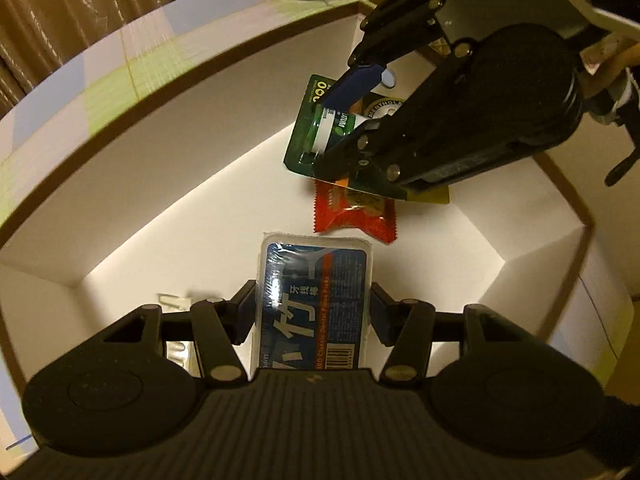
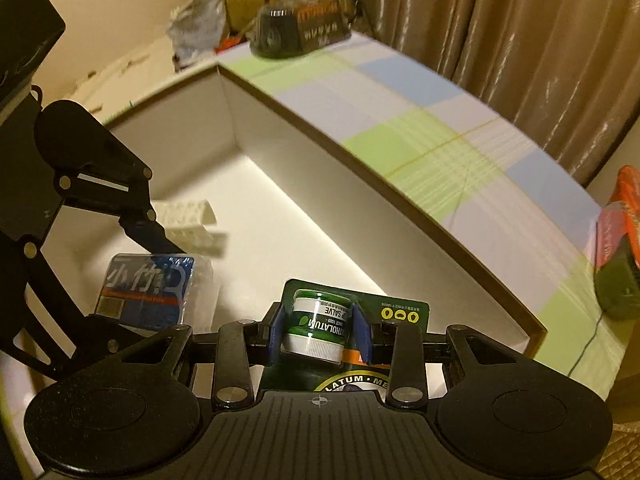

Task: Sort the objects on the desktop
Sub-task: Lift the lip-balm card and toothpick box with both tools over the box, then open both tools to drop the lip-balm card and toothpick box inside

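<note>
Right gripper (image 2: 320, 336) pinched the lip salve jar (image 2: 318, 326) on its blister card at center-bottom of the right wrist view, inside the white box (image 2: 320, 224). Left gripper (image 1: 314, 312) clamped the floss pick box (image 1: 314, 304), lower center of its view. Both pkgs looked light, stiff, w/ slick plastic; side grips seemed best.

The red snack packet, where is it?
In the left wrist view, the red snack packet lies on the white box floor, under the right gripper, beyond the floss box.
</note>
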`<control>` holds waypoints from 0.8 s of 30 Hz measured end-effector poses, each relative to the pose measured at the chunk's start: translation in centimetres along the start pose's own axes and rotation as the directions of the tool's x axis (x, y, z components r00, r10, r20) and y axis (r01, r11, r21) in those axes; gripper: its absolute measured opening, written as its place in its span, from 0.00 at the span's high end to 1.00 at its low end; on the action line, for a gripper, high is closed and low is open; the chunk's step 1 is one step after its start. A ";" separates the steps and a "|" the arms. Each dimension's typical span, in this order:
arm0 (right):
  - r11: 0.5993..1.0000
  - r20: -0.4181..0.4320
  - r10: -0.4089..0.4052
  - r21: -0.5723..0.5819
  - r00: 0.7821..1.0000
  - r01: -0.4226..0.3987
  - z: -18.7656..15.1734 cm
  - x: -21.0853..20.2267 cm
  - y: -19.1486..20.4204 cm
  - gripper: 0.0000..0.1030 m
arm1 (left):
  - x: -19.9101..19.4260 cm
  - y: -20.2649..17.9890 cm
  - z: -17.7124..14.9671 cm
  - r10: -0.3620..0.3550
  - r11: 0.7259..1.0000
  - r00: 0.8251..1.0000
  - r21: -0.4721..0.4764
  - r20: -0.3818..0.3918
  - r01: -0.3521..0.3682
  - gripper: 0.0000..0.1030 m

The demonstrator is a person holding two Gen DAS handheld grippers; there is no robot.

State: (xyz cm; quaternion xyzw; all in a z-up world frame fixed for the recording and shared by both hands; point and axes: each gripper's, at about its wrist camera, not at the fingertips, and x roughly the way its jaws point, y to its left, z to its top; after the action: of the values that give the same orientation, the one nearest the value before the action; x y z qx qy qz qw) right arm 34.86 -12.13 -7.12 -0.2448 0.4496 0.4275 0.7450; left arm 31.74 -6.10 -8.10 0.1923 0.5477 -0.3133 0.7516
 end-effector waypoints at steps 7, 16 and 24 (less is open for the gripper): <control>0.999 -0.036 -0.018 -0.042 0.999 0.017 0.7 2.0 -0.9 0.60 | 2.0 1.1 0.0 0.021 1.000 1.000 -0.023 -0.017 -0.021 0.49; 0.997 -0.009 -0.025 -0.075 1.000 0.025 -0.9 0.8 0.3 0.15 | 1.6 1.9 -2.0 0.031 0.999 0.999 -0.027 -0.031 -0.032 0.39; 0.996 -0.035 0.003 -0.086 0.999 -0.006 -2.0 -1.1 2.0 0.15 | 0.1 2.0 -3.4 0.070 0.998 0.995 0.005 -0.067 -0.070 0.39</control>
State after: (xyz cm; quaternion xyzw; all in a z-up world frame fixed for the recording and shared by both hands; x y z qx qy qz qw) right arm 31.93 -13.09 -7.07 -0.2832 0.4442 0.4439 0.7249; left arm 30.72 -2.49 -9.45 0.2228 0.5653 -0.2809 0.7429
